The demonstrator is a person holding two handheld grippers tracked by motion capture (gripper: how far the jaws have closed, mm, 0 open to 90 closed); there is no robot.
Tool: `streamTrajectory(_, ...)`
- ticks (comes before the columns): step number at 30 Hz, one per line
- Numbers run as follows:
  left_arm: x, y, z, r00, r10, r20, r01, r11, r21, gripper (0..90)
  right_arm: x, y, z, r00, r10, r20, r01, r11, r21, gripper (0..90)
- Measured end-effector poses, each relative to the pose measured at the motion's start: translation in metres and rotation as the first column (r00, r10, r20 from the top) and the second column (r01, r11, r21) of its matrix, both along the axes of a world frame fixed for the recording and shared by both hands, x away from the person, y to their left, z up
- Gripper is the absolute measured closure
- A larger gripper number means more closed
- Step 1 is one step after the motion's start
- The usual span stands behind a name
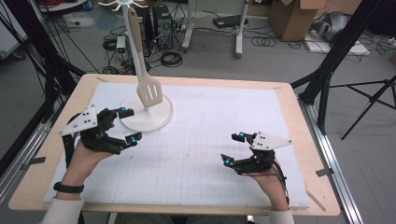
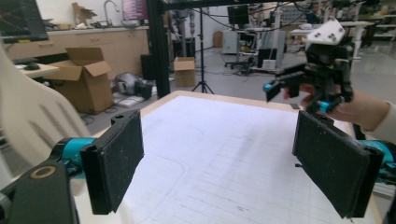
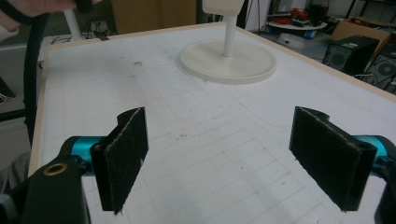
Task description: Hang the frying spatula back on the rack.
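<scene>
While nothing is gripped, high view: pale wooden slotted spatula (image 1: 148, 91) hangs from white round-based rack (image 1: 159, 121); left gripper (image 1: 127, 125) beside base, right gripper (image 1: 235, 148) well apart.
Left gripper view: jaws apart, spatula beside.
Right gripper view: jaws apart.
Handling: likely light, stiff; grasp handle.

We can't read any text, label, brand or no. anywhere. The cardboard boxes (image 2: 86, 70) in the bkgd look plain, and the monitor (image 2: 21, 18) is too blurred to read.
</scene>
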State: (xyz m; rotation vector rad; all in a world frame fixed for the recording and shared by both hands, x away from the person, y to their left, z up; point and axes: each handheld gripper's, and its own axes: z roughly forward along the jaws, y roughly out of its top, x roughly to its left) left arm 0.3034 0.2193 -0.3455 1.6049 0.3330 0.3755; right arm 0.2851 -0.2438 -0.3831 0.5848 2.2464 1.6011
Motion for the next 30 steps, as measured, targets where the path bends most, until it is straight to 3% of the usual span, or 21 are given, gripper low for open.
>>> streamTrajectory(10,-0.006,-0.011,-0.045,0.9993,-0.004,-0.038,0.006,0.9992,0.039,16.8,0.0,-0.005,-0.001,0.9999,-0.013,0.006,0.013,1.0,0.005,18.5)
streamTrajectory(12,-0.008,-0.013,-0.05,0.9989,-0.009,-0.046,0.01,0.9995,0.029,16.8,-0.001,-0.007,-0.002,0.9998,-0.018,0.0,0.018,1.0,0.007,18.5)
streamTrajectory(30,-0.011,-0.018,-0.059,0.9978,-0.046,-0.048,0.046,0.9989,0.006,16.8,-0.001,-0.012,-0.004,0.9993,-0.036,-0.011,0.036,0.999,0.008,18.3)
